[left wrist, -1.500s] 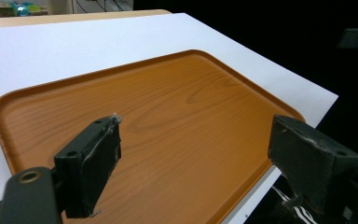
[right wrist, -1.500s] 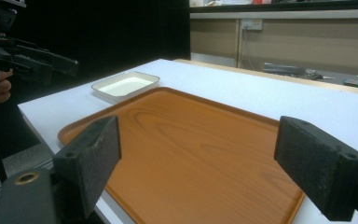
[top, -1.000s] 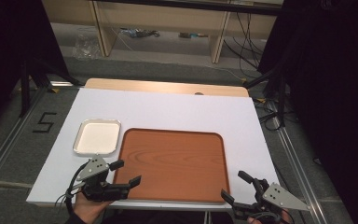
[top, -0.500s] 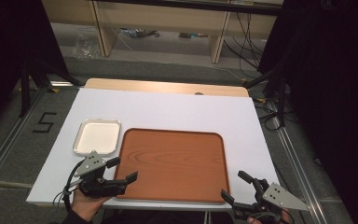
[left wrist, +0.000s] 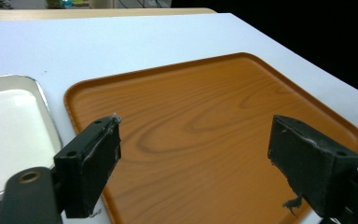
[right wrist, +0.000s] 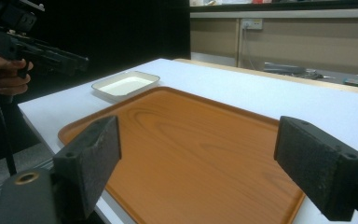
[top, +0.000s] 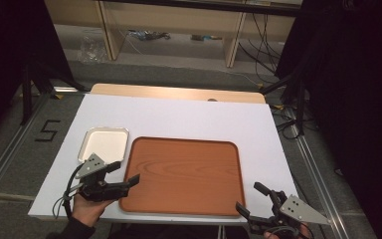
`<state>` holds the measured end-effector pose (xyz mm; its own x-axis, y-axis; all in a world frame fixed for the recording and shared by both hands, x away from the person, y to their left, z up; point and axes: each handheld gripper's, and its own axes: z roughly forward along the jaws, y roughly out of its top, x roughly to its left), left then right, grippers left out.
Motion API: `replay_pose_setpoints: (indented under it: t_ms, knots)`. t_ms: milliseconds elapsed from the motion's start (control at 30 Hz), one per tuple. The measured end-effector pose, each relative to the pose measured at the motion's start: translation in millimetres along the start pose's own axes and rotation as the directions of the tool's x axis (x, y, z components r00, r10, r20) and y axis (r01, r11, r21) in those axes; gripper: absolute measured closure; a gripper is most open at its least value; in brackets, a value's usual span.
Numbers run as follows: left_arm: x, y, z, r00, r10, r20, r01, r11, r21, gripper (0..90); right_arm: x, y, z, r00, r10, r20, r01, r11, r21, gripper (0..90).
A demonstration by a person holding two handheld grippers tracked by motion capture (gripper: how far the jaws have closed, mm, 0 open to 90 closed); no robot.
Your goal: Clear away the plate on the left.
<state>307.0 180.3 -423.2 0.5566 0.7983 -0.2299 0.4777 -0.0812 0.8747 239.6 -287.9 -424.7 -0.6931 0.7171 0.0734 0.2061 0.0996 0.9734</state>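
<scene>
Near the table's front-left corner our left claw [top: 121,173] gapes wide, just beside the white dish [top: 104,143]. The wooden tray [top: 184,174] lies along the front edge. Our right claw [top: 251,198] hovers wide at the front-right corner; careless reaching could shove the tray off.

Wooden tray [top: 184,174] between both grippers
</scene>
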Motion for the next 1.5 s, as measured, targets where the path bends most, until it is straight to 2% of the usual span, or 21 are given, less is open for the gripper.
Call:
replay_pose_setpoints:
  t_ms: [367,433,500,633,800,1033,1233,1267,1300,1433,1500]
  knots:
    - [24.7,5.2,12.6,0.9971,-0.023,-0.073,0.024,0.9996,0.013,16.8,-0.2,0.0,-0.1,1.0000,-0.003,0.003,0.003,1.000,0.004,15.8]
    - [29.3,5.3,15.2,0.9962,-0.034,-0.080,0.036,0.9992,0.020,16.8,-0.3,-0.4,0.9,1.0000,-0.004,0.005,0.004,1.000,-0.014,15.7]
    - [31.8,5.1,16.7,0.9956,-0.038,-0.085,0.041,0.9987,0.030,16.7,-0.4,-0.3,0.5,0.9999,-0.006,0.012,0.006,1.000,-0.009,15.8]
    - [43.2,7.6,20.3,0.9923,-0.046,-0.115,0.050,0.9983,0.031,16.7,-0.3,-0.3,0.4,0.9999,-0.004,0.011,0.004,1.000,-0.008,15.8]
    - [59.8,8.8,22.9,0.9843,-0.075,-0.160,0.081,0.9961,0.035,16.6,-0.4,-0.3,0.3,0.9999,-0.007,0.010,0.007,1.000,-0.004,15.8]
    - [84.5,11.6,23.1,0.9643,-0.108,-0.241,0.120,0.9923,0.032,17.4,-0.3,-0.3,0.4,0.9999,-0.006,0.012,0.006,1.000,-0.006,15.8]
    - [103.9,12.2,26.3,0.9420,-0.127,-0.311,0.148,0.9880,0.045,17.5,-0.2,-0.3,0.6,0.9999,-0.004,0.012,0.004,1.000,-0.005,15.8]
    - [103.9,12.2,26.3,0.9420,-0.127,-0.311,0.148,0.9880,0.045,17.6,-0.3,-0.4,0.6,0.9999,-0.004,0.012,0.004,1.000,-0.004,15.8]
    - [111.0,11.6,27.7,0.9360,-0.132,-0.326,0.158,0.9861,0.054,17.8,-0.3,-0.3,0.5,0.9999,-0.004,0.012,0.004,1.000,-0.004,15.8]
    - [126.2,11.5,30.2,0.9196,-0.154,-0.361,0.188,0.9804,0.060,18.5,-0.4,-0.4,0.6,0.9999,-0.004,0.012,0.004,1.000,-0.004,15.8]
    - [135.8,12.6,31.1,0.9055,-0.171,-0.389,0.211,0.9754,0.064,19.2,-0.4,-0.4,0.6,0.9999,-0.007,0.012,0.007,1.000,-0.005,15.8]
